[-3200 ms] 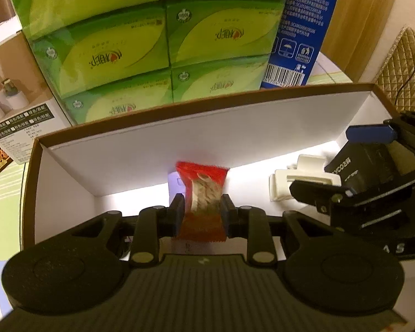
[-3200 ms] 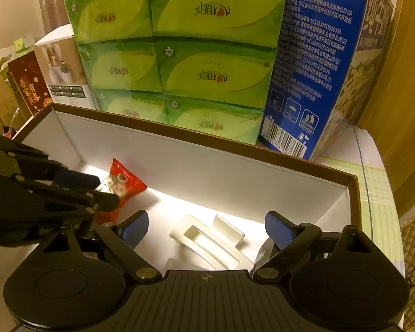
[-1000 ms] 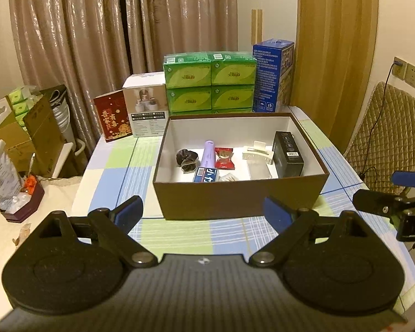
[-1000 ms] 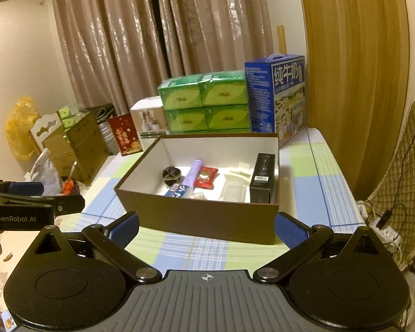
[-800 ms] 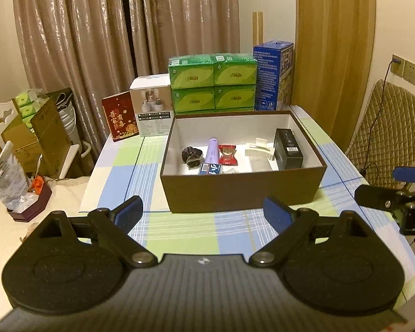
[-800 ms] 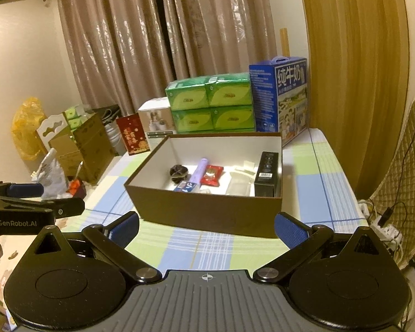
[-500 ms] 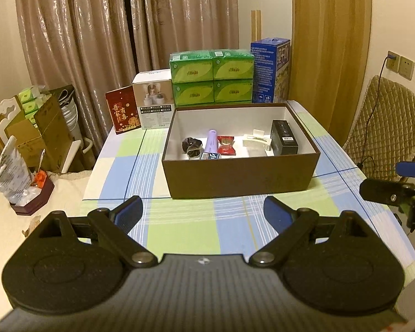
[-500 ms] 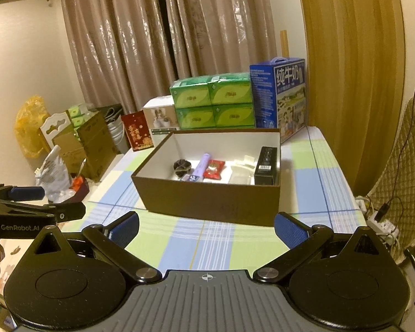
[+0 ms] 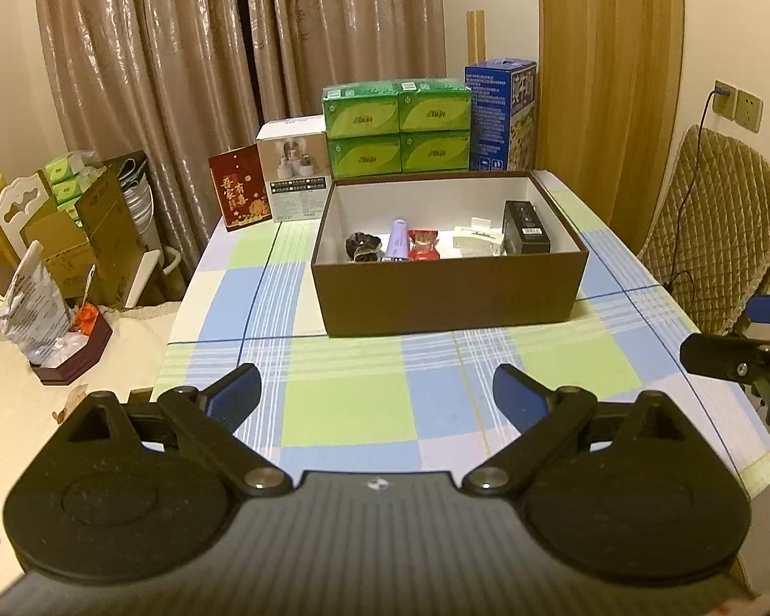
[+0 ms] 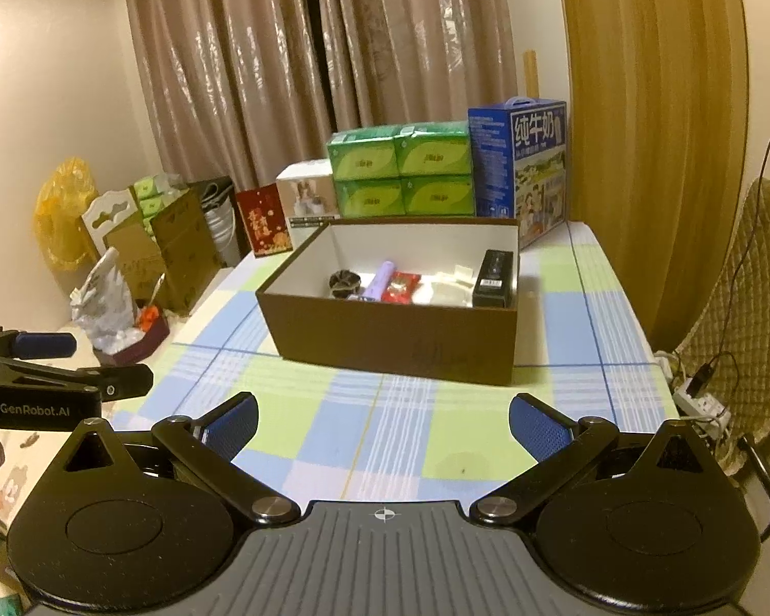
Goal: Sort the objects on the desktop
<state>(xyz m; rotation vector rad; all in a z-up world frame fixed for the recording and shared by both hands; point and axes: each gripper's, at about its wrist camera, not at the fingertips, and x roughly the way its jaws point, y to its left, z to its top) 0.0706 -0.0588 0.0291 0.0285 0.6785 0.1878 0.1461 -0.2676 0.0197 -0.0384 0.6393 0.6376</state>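
A brown cardboard box (image 9: 451, 297) (image 10: 390, 339) stands on the checked tablecloth. Inside lie a dark hair tie (image 9: 362, 245) (image 10: 344, 280), a purple tube (image 9: 398, 238) (image 10: 380, 280), a red snack packet (image 9: 424, 245) (image 10: 400, 287), a white hair clip (image 9: 477, 241) and a black box (image 9: 526, 226) (image 10: 494, 271). My left gripper (image 9: 376, 396) hovers open and empty over the table's near edge, well back from the box. To its right, my right gripper (image 10: 383, 426) is open and empty too.
Behind the box stand green tissue packs (image 9: 396, 126), a blue milk carton (image 9: 499, 113), a white carton (image 9: 295, 174) and a red card box (image 9: 240, 194). A quilted chair (image 9: 713, 226) is at the right. Cartons and bags (image 9: 51, 277) crowd the left side.
Both grippers have drawn back and up from the box, which looks smaller now. 3.2 s ago the left one was shut on the red snack packet inside the box; now it is open.
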